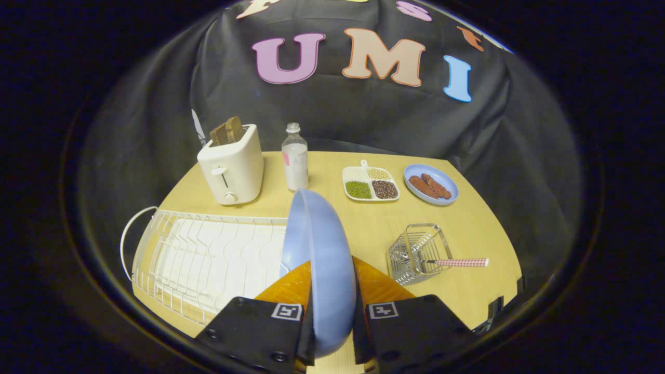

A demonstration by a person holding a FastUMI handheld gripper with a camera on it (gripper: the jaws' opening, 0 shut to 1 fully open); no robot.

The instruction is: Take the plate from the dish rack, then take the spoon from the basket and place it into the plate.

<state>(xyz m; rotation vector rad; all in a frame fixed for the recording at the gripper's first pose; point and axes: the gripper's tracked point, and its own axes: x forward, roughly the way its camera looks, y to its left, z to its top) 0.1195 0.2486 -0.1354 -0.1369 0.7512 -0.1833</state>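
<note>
Plate, pale blue, round, glossy [322, 259]: held on edge between the jaws of the gripper [332, 311], both fingers [291, 288] pressed against its two faces; lifted clear of the bench, its rim rising just ahead of the fingers.

Dish rack, white wire with a loop handle [202, 259]: on the wooden bench [467, 223], near left, just beside the held plate.

Basket, small, bright metal wire [415, 252]: near right of the plate, tipped on the bench. Spoon with red-and-white checked handle [460, 262]: lying in the basket, handle sticking out to the right.

Toaster, cream, with brown slices of bread in its slots [232, 163]: far left. Bottle, clear plastic, capped [295, 158]: upright, just right of the toaster.

Tray, white, divided, holding green, dark and pale beans [370, 183]: far centre. Dish, small blue, with brown sausages [431, 184]: right of the tray.
</note>
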